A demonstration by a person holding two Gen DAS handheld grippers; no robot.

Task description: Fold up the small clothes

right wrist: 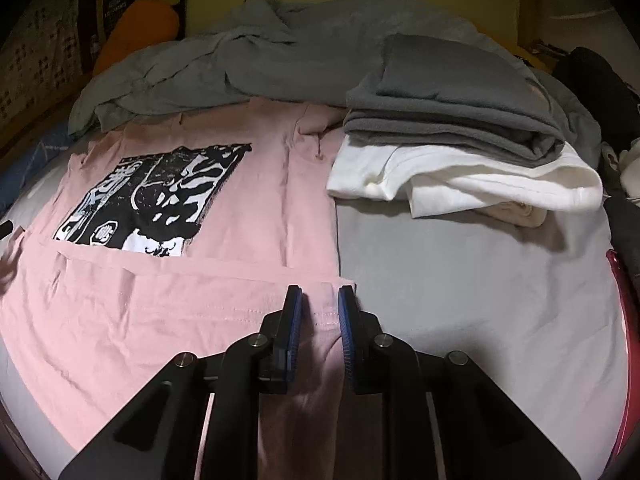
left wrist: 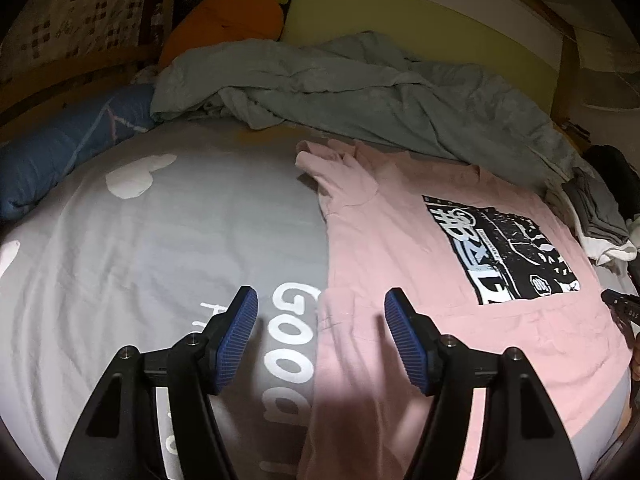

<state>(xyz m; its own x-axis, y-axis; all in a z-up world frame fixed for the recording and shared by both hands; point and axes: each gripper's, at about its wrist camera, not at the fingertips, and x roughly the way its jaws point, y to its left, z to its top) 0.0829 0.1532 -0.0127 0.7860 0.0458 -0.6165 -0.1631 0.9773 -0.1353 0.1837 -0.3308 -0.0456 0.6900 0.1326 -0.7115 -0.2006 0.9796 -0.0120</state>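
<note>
the left hand-held gripper (left wrist: 320, 336) hangs released, jaws wide, over the near left edge of the pink shirt (left wrist: 420, 280), which lies flat on the bed (left wrist: 160, 240); it grips nothing, so a lift now would likely drag the hem askew. the right hand-held gripper (right wrist: 320, 320) is clenched on the shirt's near right corner. just ahead and to its right sits the folded stack (right wrist: 460, 152); a fold swung that way could knock it over.

A crumpled grey blanket (left wrist: 360, 92) lies at the far side of the grey bedsheet (left wrist: 160, 248), near an orange cushion (left wrist: 224, 16) and a blue pillow (left wrist: 68, 140).
</note>
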